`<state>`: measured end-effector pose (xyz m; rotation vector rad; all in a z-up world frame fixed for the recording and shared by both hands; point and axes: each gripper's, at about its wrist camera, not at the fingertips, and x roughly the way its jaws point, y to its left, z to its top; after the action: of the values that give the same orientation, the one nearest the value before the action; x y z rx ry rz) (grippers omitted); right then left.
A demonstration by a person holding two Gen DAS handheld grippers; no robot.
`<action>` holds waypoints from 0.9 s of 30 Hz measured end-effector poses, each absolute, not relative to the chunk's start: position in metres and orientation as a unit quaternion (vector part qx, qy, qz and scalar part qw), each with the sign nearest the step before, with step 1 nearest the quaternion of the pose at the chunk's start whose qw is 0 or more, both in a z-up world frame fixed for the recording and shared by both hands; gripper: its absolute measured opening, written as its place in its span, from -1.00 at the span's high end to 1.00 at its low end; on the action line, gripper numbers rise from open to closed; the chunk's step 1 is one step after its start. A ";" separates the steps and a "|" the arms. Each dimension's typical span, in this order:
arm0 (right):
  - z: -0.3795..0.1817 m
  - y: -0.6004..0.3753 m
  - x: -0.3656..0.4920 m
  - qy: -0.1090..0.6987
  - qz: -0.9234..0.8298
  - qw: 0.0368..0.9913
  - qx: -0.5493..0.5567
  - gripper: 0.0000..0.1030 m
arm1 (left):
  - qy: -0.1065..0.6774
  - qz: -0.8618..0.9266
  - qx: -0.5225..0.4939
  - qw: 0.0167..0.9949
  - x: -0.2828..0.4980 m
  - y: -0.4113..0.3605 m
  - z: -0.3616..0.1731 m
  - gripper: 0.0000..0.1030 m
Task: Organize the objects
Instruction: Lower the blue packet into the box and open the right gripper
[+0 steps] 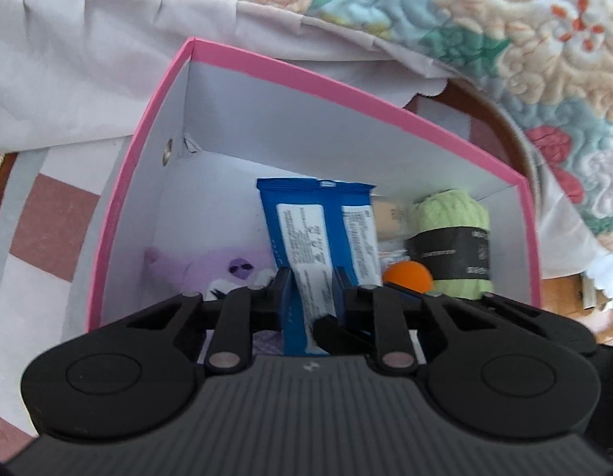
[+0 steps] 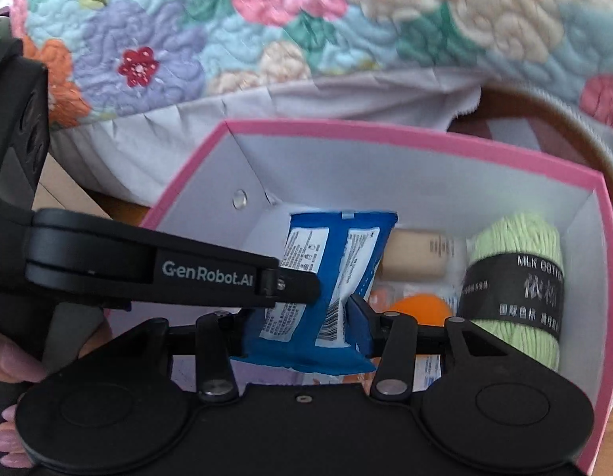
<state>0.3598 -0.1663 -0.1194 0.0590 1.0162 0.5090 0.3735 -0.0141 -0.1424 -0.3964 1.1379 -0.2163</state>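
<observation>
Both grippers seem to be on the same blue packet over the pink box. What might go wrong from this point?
1. The left gripper and right gripper both pinch the blue packet; it is already creased at the grip, so opposing pulls might tear or crush it.
2. The pink box already holds a green yarn skein, an orange ball and a beige tube; a drop could land the packet on them.

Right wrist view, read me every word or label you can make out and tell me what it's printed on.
"GenRobot.AI": on the side of the left gripper, which reaches in from the left.
"MILK COTTO", cut off at the edge: on the black band of the green yarn.
Chinese characters below it on the band: too blurred to read.
White panels on the blue packet: fine print, too small to read.
Dark print on the beige tube: too small to read.
</observation>
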 end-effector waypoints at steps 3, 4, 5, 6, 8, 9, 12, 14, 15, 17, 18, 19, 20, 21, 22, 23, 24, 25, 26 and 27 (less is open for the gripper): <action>-0.117 -0.170 0.353 0.475 0.242 0.846 0.021 -0.07 | 0.532 -0.104 -0.187 0.819 0.374 -0.014 -0.145 0.60; -0.116 -0.170 0.350 0.470 0.242 0.849 0.016 -0.03 | 0.532 -0.103 -0.184 0.820 0.373 -0.014 -0.145 0.60; -0.115 -0.169 0.347 0.464 0.245 0.851 0.006 0.15 | 0.531 -0.102 -0.183 0.821 0.373 -0.014 -0.146 0.60; -0.115 -0.167 0.346 0.462 0.250 0.851 -0.006 0.48 | 0.529 -0.098 -0.177 0.824 0.372 -0.014 -0.147 0.60; -0.116 -0.163 0.343 0.459 0.245 0.853 -0.036 0.73 | 0.526 -0.095 -0.165 0.829 0.371 -0.017 -0.147 0.60; -0.118 -0.161 0.342 0.459 0.240 0.854 -0.045 0.77 | 0.525 -0.095 -0.163 0.830 0.371 -0.019 -0.148 0.60; -0.123 -0.161 0.347 0.470 0.221 0.853 -0.044 0.80 | 0.526 -0.096 -0.156 0.831 0.371 -0.022 -0.147 0.59; -0.125 -0.163 0.347 0.471 0.214 0.855 -0.042 0.80 | 0.525 -0.097 -0.142 0.833 0.369 -0.025 -0.145 0.59; -0.125 -0.162 0.346 0.469 0.212 0.856 -0.046 0.78 | 0.524 -0.100 -0.126 0.836 0.366 -0.028 -0.143 0.59; -0.125 -0.162 0.340 0.462 0.211 0.860 -0.054 0.68 | 0.521 -0.101 -0.104 0.841 0.359 -0.029 -0.137 0.59; -0.125 -0.163 0.337 0.463 0.210 0.860 -0.051 0.67 | 0.521 -0.100 -0.098 0.842 0.356 -0.028 -0.136 0.59; -0.124 -0.164 0.335 0.463 0.210 0.860 -0.048 0.67 | 0.521 -0.099 -0.098 0.842 0.353 -0.026 -0.135 0.59; -0.122 -0.165 0.332 0.460 0.208 0.862 -0.046 0.67 | 0.519 -0.100 -0.098 0.843 0.350 -0.023 -0.133 0.59; -0.118 -0.167 0.329 0.454 0.210 0.865 -0.041 0.66 | 0.518 -0.099 -0.100 0.844 0.347 -0.020 -0.130 0.59; -0.112 -0.169 0.325 0.448 0.215 0.867 -0.034 0.64 | 0.518 -0.098 -0.101 0.844 0.345 -0.017 -0.128 0.59; -0.107 -0.172 0.321 0.442 0.221 0.869 -0.025 0.57 | 0.519 -0.096 -0.102 0.843 0.342 -0.015 -0.125 0.59; -0.102 -0.173 0.319 0.436 0.227 0.871 -0.015 0.35 | 0.519 -0.095 -0.102 0.843 0.339 -0.013 -0.122 0.59; -0.095 -0.176 0.315 0.431 0.233 0.871 -0.005 0.16 | 0.518 -0.095 -0.102 0.844 0.336 -0.011 -0.118 0.59; -0.090 -0.178 0.312 0.428 0.235 0.873 -0.002 0.14 | 0.518 -0.094 -0.101 0.844 0.333 -0.009 -0.115 0.58; -0.085 -0.178 0.310 0.425 0.235 0.874 -0.004 0.14 | 0.518 -0.094 -0.100 0.844 0.330 -0.008 -0.110 0.57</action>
<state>0.3096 -0.1780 -0.0853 -0.0093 0.8875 0.4904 0.3298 -0.0085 -0.1104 -0.2109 1.0935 -0.1984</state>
